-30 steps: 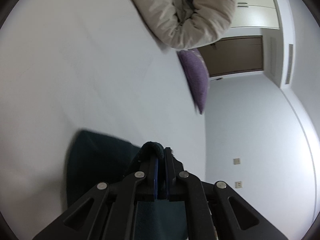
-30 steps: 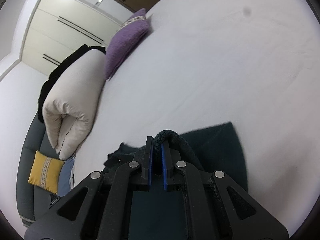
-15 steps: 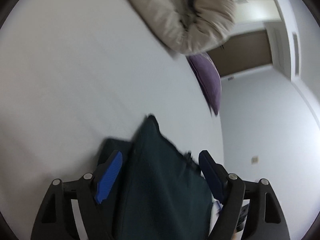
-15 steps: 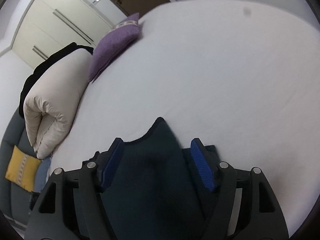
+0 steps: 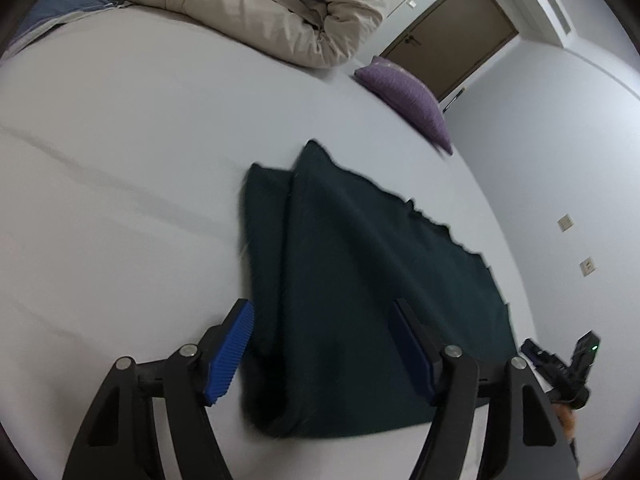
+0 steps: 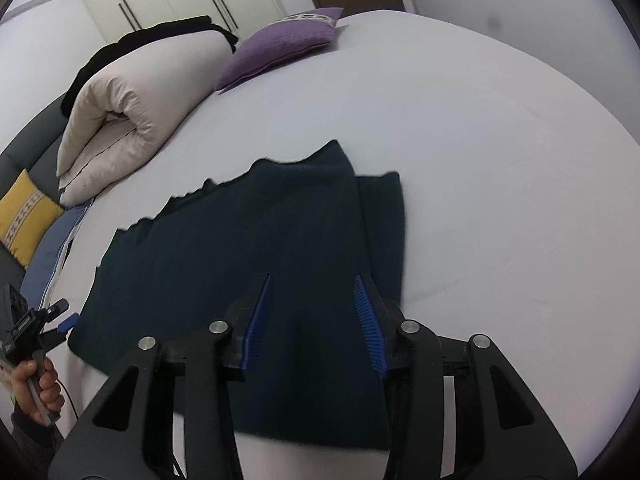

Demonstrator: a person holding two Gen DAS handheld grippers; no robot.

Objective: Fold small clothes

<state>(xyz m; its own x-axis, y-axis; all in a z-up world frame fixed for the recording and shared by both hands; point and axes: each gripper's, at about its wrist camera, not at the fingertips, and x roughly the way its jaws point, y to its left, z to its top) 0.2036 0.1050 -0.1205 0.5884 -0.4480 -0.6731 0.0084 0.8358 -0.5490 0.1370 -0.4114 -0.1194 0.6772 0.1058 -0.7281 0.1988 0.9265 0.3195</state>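
White bed (image 5: 120,128) holds folded garment (image 5: 360,280) (both tongs (image 5: 322,344) (image 6: 312,320) spread).

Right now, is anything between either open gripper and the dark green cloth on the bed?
Nothing visible. The dark green cloth lies directly under the open left gripper and right gripper; the rolled duvet and purple pillow sit well beyond.

The folded garment (image 6: 248,256) lies flat on the bed (image 6: 480,152), with the rolled duvet (image 6: 132,104) and the pillow (image 6: 280,48) behind it, and a cushion (image 6: 24,216) left of the bed.
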